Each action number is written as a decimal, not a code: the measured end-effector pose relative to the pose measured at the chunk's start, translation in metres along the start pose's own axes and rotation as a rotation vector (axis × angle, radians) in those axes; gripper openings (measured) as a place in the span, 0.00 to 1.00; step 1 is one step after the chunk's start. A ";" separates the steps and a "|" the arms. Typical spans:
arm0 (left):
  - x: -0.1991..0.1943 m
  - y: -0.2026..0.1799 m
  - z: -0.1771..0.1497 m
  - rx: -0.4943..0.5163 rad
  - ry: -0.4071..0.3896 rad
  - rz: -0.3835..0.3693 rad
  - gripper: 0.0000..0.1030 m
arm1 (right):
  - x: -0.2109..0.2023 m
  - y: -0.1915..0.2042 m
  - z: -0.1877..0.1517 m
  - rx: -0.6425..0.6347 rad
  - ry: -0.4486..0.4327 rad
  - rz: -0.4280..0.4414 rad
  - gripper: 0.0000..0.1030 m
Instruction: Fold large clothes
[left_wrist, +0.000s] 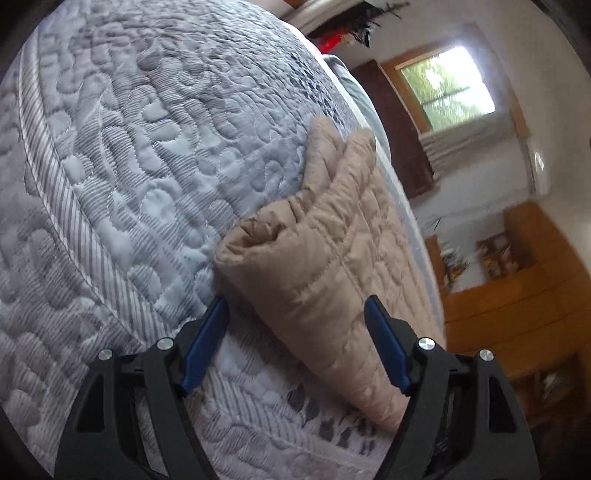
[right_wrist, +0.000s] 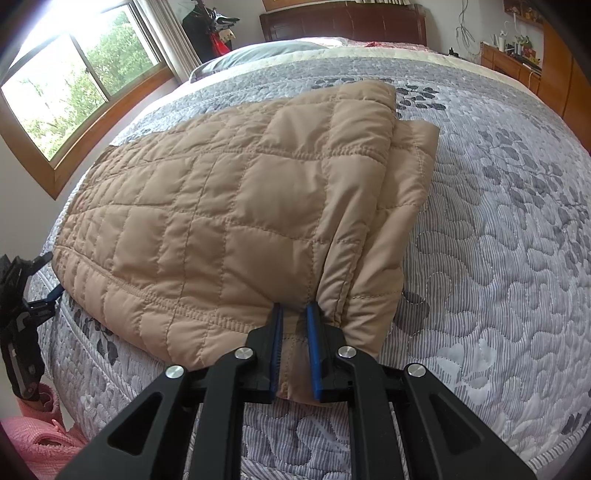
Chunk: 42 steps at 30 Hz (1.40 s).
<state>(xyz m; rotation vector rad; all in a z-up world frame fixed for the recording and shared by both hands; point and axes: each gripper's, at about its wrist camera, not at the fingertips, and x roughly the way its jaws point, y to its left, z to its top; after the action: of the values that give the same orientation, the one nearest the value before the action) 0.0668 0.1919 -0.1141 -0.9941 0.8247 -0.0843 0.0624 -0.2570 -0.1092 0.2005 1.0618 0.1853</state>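
Between the clenched right gripper (right_wrist: 294, 308) pads, tan jacket (right_wrist: 221, 206) hem; left gripper (left_wrist: 295, 306) released beside it.

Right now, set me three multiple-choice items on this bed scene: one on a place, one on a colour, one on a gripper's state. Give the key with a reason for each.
1. Where does the quilted jacket lie?
A. on the grey patterned bedspread
B. on the wooden dresser
C. on the window sill

2. What colour is the jacket?
A. red
B. tan
C. dark green

3. How does the right gripper stand?
A. wide open above the bed
B. shut on nothing
C. shut on the jacket's near edge

Key: A, the jacket is spread over the bedspread in both views. B, its fabric is tan throughout. C, in the right wrist view the blue fingers pinch a fold of fabric between them, while the left gripper is open around the jacket's end.
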 end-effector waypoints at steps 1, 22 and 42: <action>0.001 0.001 0.002 -0.006 -0.007 -0.005 0.72 | 0.000 0.000 0.000 0.001 -0.001 0.001 0.12; 0.037 -0.002 0.002 0.073 -0.009 0.025 0.13 | 0.005 -0.006 0.002 0.024 0.018 0.033 0.10; 0.005 -0.182 -0.046 0.733 -0.110 -0.144 0.09 | 0.002 -0.010 0.007 0.084 0.040 0.043 0.10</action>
<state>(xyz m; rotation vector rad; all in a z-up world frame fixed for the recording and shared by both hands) 0.0937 0.0538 0.0098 -0.3577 0.5488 -0.4210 0.0696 -0.2671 -0.1102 0.2968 1.1068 0.1841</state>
